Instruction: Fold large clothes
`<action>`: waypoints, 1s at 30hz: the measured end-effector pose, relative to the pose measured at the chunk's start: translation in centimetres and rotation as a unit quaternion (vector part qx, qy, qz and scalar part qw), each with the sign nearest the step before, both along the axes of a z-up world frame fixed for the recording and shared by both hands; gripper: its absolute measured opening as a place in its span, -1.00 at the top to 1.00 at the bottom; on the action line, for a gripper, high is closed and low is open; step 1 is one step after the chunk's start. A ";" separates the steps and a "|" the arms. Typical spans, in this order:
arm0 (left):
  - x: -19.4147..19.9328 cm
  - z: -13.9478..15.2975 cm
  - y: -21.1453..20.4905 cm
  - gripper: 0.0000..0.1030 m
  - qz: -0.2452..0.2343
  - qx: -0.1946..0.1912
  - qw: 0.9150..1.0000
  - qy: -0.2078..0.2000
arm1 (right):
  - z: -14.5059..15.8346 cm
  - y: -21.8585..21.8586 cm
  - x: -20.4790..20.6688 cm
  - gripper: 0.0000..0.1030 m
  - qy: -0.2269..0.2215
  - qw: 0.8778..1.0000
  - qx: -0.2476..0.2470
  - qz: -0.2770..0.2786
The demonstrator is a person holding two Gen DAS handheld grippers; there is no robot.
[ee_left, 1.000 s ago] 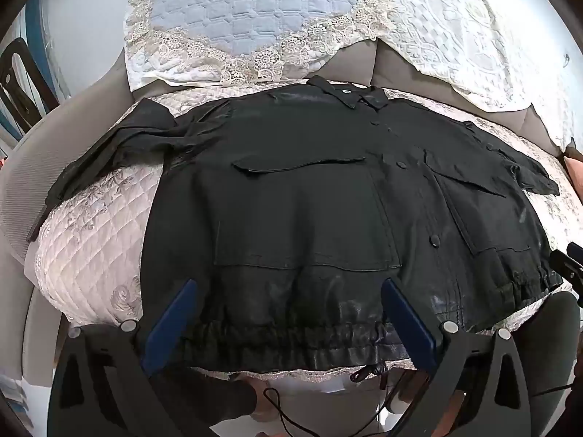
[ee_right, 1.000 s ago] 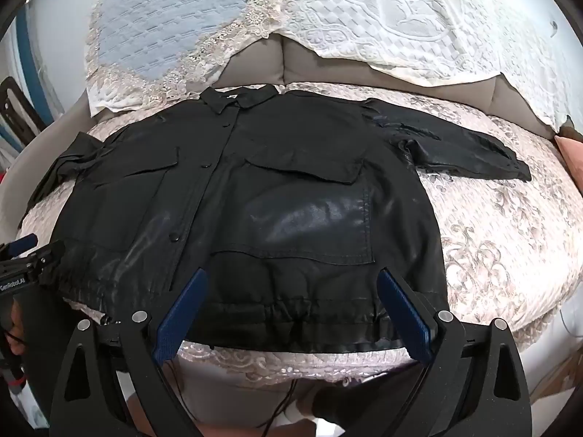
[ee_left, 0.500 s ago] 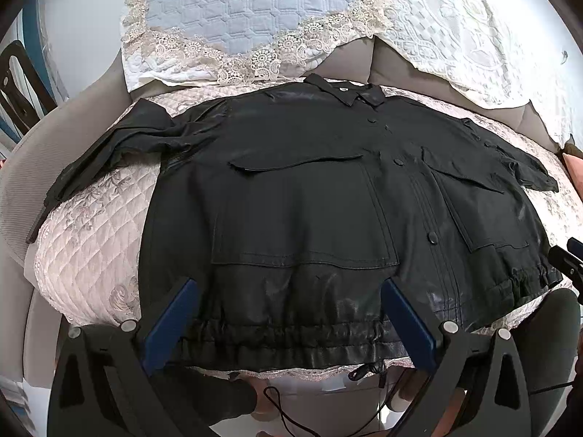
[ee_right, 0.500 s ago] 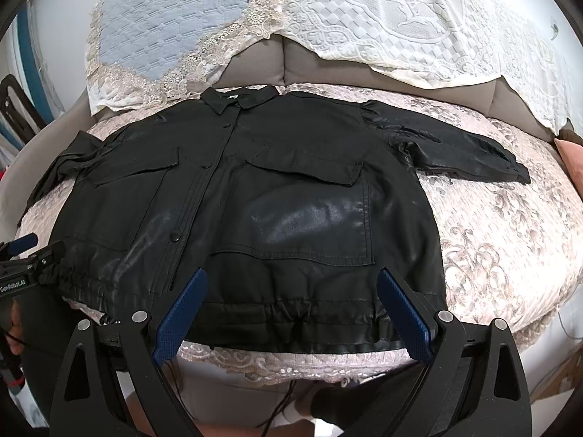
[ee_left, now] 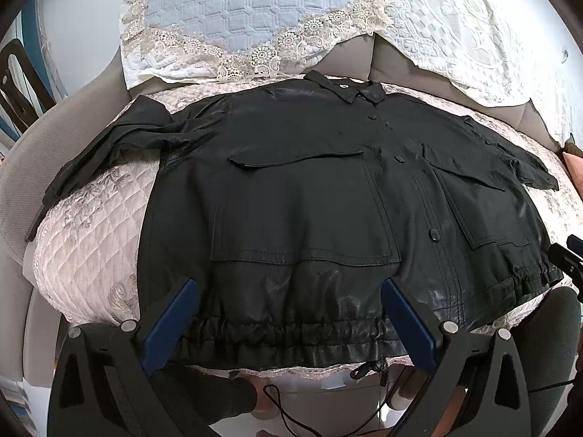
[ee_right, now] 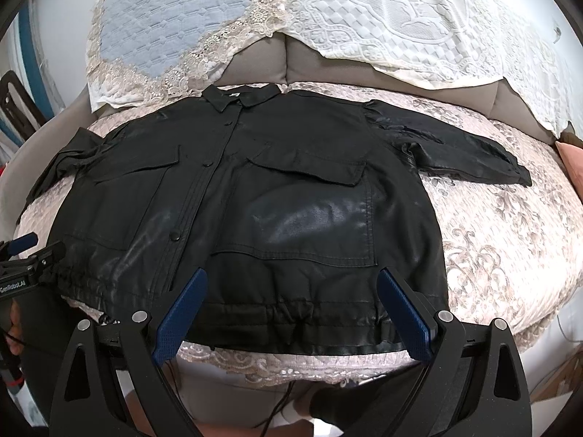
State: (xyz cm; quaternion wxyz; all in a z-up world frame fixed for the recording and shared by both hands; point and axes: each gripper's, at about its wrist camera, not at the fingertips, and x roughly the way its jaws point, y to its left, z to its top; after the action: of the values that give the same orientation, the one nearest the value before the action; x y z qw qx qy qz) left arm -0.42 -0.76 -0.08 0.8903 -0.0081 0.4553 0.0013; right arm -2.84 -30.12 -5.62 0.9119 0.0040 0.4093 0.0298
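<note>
Our left hand-held gripper [ee_left: 289,322] has its blue-padded fingers [ee_left: 169,331] spread wide, empty, poised over the gathered hem of the black jacket [ee_left: 309,196] at its left front. Our right hand-held gripper [ee_right: 291,313] is spread just as wide and holds nothing; it sits over the hem at the jacket's other front panel.

The jacket lies face up and buttoned on the sofa seat, which is covered by a pale pink quilted cover [ee_right: 503,240]. Its collar [ee_right: 240,96] points away from us toward the backrest, and the elastic hem [ee_left: 291,335] runs along the near edge of the seat. Two large flap pockets show on the chest. One sleeve [ee_right: 459,153] stretches out flat across the cover to the right; the other sleeve [ee_left: 105,149] is rumpled and trails off the left side of the seat.

Over the backrest hang a blue quilted throw with lace trim [ee_left: 240,11] and a white lace cloth [ee_right: 419,18]. In the right wrist view, the tip of our left gripper shows at the left edge, beside the hem corner.
</note>
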 end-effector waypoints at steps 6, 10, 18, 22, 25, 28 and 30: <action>-0.1 -0.1 0.0 -0.97 -0.001 0.000 1.000 0.000 | 0.0 0.1 0.0 -0.84 0.000 1.000 -0.001 0.000; 0.0 -0.1 0.0 -0.97 -0.002 0.001 1.000 0.001 | 0.0 0.2 0.1 -0.84 0.000 1.000 -0.002 0.001; 0.2 -0.2 -0.2 -0.97 -0.003 0.002 1.000 0.004 | 0.0 0.3 0.1 -0.84 0.000 1.000 -0.001 0.002; 0.3 -0.1 -0.4 -0.97 -0.005 0.002 1.000 0.005 | -0.1 0.3 0.1 -0.84 0.000 1.000 -0.001 0.002; 0.2 -0.1 -0.4 -0.97 -0.005 0.003 1.000 0.004 | -0.1 0.3 0.1 -0.84 0.000 1.000 -0.001 0.002; 0.2 -0.2 -0.4 -0.97 -0.005 0.003 1.000 0.005 | -0.2 0.3 0.1 -0.84 0.001 1.000 -0.002 0.003; 0.1 -0.3 -0.4 -0.97 -0.006 0.002 1.000 0.007 | -0.2 0.4 0.1 -0.84 0.000 1.000 -0.003 0.004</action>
State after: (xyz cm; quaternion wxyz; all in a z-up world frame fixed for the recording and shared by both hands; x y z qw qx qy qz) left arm -0.30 -1.18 -0.40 0.8873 -0.0034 0.4612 -0.0026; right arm -2.73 -29.73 -5.80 0.9116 -0.0001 0.4098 0.0320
